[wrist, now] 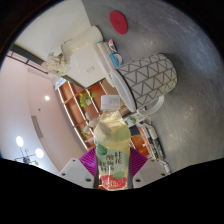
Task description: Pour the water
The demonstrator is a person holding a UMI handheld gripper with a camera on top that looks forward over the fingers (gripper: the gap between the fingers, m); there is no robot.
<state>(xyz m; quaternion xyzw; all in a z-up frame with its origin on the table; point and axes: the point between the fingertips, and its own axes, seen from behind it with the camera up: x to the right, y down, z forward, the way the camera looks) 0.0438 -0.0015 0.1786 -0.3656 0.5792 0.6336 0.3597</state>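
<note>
In the gripper view the tongs [111, 172] are clenched on a small plastic bottle [110, 140], their two fingers [88, 160] pressing its lower body from either side, the purple pads against a label printed in pink and green. The bottle holds pale yellowish liquid and wears a white cap, which points away from the tongs, so the bottle reaches forward along the line of the fingers. The whole scene appears strongly tilted. Beyond the cap and a little to one side stands a white cup [150, 77] with a dark criss-cross pattern, its wide mouth showing as a dark opening facing roughly toward the bottle; cup and bottle are near each other but apart. The cup rests on a grey desk [185, 40], and farther beyond it on the same surface lies a flat red round thing [119, 21]. To the other side of the bottle, beyond the tongs, are a white box-like object [85, 50] and shelves [80, 100] with orange panels holding small items too unclear to name.
</note>
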